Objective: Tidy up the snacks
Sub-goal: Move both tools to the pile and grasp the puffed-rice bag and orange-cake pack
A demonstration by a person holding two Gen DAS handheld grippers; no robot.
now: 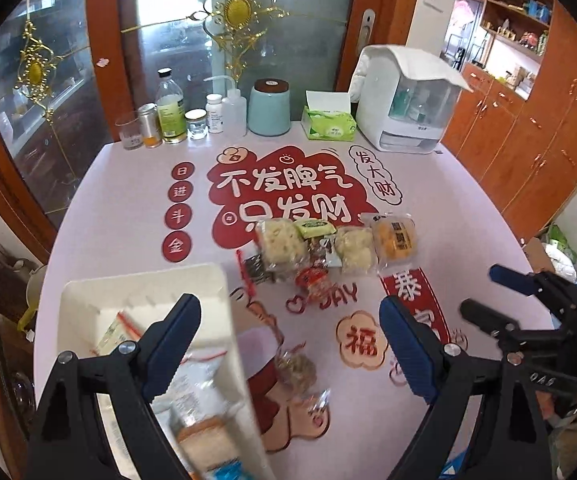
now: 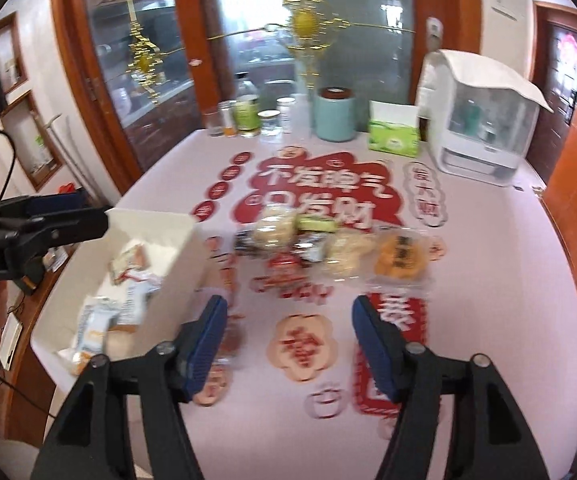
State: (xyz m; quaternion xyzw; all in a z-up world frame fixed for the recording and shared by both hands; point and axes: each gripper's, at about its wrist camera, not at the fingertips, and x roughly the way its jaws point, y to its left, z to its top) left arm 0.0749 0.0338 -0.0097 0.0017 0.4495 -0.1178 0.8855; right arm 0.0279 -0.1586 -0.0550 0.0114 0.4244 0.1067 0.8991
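A pile of wrapped snacks [image 1: 328, 246] lies mid-table on the red-printed mat; it also shows in the right wrist view [image 2: 328, 246]. A white tray [image 1: 88, 300] at the near left holds several snack packets; in the right wrist view the tray [image 2: 168, 236] is at the left. Two small clear-wrapped snacks [image 1: 296, 368] lie on the mat right of the tray. My left gripper [image 1: 290, 350] is open and empty, above the tray's right edge. My right gripper [image 2: 288, 344] is open and empty, short of the pile; it also shows in the left wrist view [image 1: 484, 292].
At the table's far edge stand bottles and jars [image 1: 172, 116], a teal canister [image 1: 269, 107], a green tissue box [image 1: 328, 122] and a white dispenser [image 1: 404, 100]. Wooden cabinets [image 1: 528, 136] stand to the right. A glass door [image 1: 248, 20] is behind the table.
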